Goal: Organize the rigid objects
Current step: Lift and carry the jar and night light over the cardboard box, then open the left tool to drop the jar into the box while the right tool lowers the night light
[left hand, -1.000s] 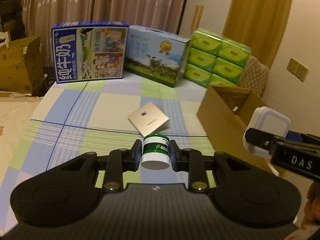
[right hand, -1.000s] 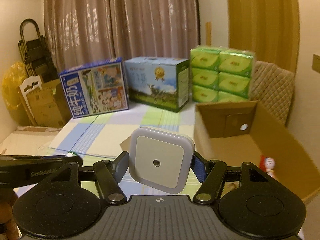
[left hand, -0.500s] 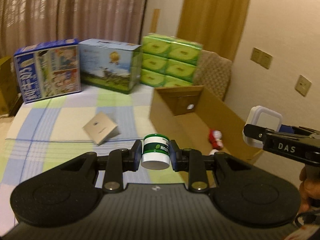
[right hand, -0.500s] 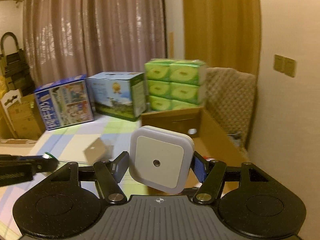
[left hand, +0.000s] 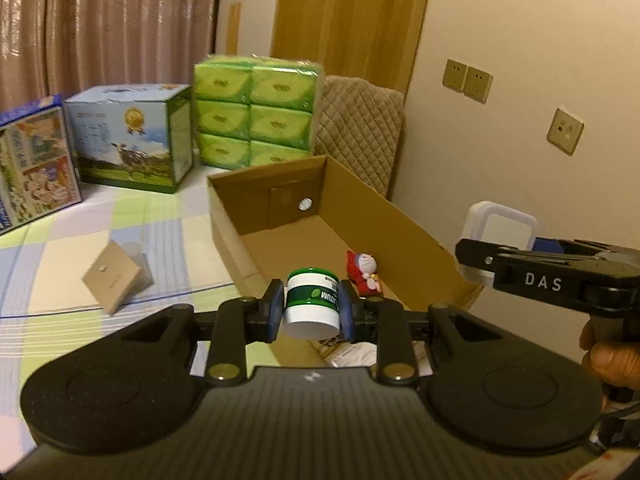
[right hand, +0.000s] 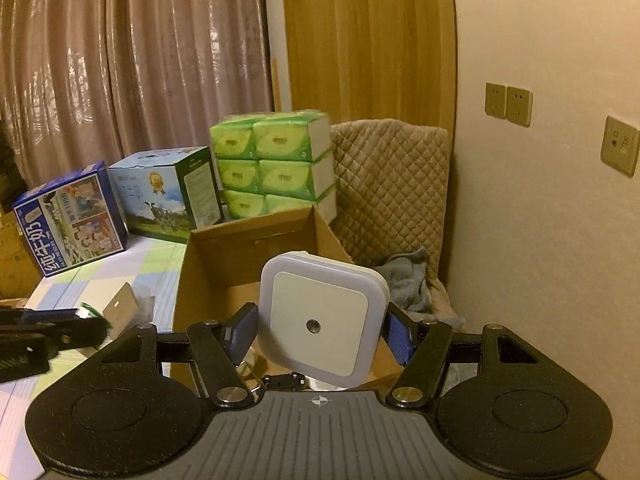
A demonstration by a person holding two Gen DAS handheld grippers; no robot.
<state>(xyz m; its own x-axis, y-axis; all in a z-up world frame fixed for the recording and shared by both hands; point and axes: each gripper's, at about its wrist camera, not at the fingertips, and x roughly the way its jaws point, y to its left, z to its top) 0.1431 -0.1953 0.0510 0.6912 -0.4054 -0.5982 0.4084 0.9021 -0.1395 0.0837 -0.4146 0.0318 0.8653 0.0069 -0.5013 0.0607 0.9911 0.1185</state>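
Jar (left hand: 312, 304), green-banded with a white base, sits clamped between the blue pads of the left gripper (left hand: 311, 309) at the centre of the left wrist view, held above the near rim of the open cardboard box (left hand: 400, 220). Only this view shows the box floor, where a small red-and-blue toy (left hand: 364, 270) lies at about 1 o'clock from the jar. A tan card (left hand: 113, 282) lies on the checked bedspread (left hand: 80, 240) at 9 o'clock, well apart from the box. At 3 o'clock the right gripper (left hand: 496, 258) appears side-on, a hand (left hand: 612, 356) on its handle, with a white edge of its load showing. Right wrist view gives that load face-on: a white square night light (right hand: 322, 316) with a small round sensor, pinched between the right gripper's (right hand: 320, 328) pads over the box. It alone shows a grey cloth (right hand: 412, 284) beside the box at 2 o'clock, and the left gripper (right hand: 86, 314) at 9 o'clock. Green tissue packs (right hand: 276, 164) stand behind the box at 12 o'clock.
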